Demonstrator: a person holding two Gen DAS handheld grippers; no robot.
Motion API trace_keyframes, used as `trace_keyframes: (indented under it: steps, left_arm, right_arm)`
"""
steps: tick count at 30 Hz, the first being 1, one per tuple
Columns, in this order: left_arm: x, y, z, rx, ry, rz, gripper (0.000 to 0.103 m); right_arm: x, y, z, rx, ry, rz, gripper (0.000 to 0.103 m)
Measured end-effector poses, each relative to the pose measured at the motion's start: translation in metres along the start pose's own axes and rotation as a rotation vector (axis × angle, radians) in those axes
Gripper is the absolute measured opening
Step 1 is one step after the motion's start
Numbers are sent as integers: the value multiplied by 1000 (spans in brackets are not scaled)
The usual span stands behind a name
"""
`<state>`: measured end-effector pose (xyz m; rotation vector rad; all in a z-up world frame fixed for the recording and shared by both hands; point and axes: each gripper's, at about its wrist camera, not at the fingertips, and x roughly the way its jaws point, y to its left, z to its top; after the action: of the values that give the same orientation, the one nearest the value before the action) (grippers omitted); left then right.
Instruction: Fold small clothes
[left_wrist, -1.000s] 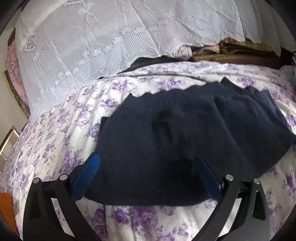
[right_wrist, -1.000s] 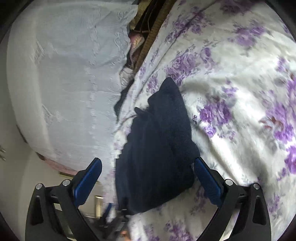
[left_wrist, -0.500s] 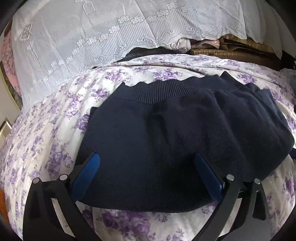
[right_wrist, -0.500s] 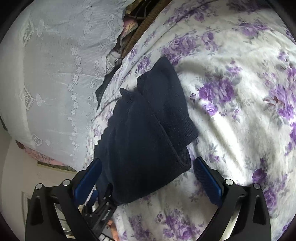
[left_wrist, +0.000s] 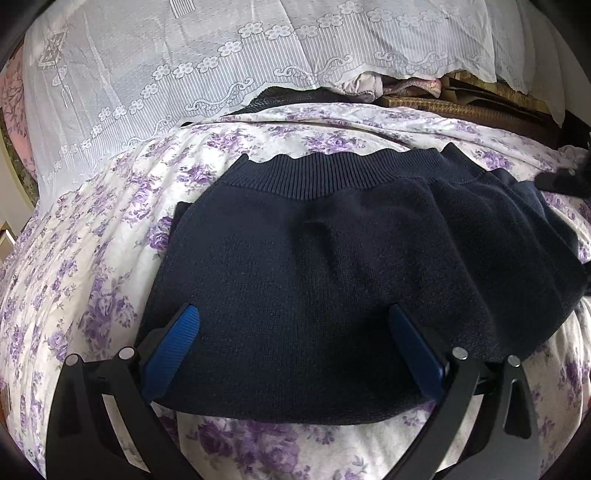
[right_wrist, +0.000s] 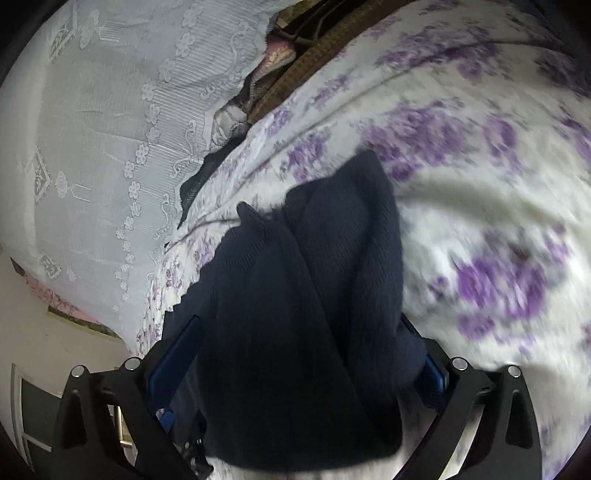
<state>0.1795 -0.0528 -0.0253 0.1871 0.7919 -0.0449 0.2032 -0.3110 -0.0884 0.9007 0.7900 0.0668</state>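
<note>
Straddling navy knit (left_wrist: 325, 280) edges, both claws spread: left claw (left_wrist: 291, 347), right claw (right_wrist: 295, 354).

Counts: 1 navy knit garment (left_wrist: 332, 280), folded in layers, w/ 1 ribbed waistband (left_wrist: 332, 173). 2 grippers: left gripper (left_wrist: 295, 332), right gripper (right_wrist: 299, 350), each w/ 2 blue-padded fingers. 1 purple-floral bedsheet (left_wrist: 92, 258). 1 white lace cloth (left_wrist: 184, 66). 1 woven brown mat (left_wrist: 461, 107). Pinkish bundle behind lace: count unclear.
</note>
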Motion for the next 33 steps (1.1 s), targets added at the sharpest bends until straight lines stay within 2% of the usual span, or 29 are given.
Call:
trace_keyframes:
  steps: [5,10,16,20,27,33]
  left_arm:
    - [1,0,0,1,0,0,99]
    - [1,0,0,1,1,-1,99]
    - [1,1,0,1,1,-1,99]
    - [1,1,0,1,1,-1,99]
    - [1,1,-1,1,1,-2,99]
    - [1,1,0,1,2,-2,99]
  right_arm:
    - [6,8,0,-104,-19,-14,100]
    - [4,7,-2,-129,-18,9,100]
    - [5,7,-6,-172,-17,-27,95]
    - [8,14,-9,-236,-21,-42,100]
    - [4,11,-10,-227,-54,-17,100]
    - [7,14,-11,-255,-21,-33,100]
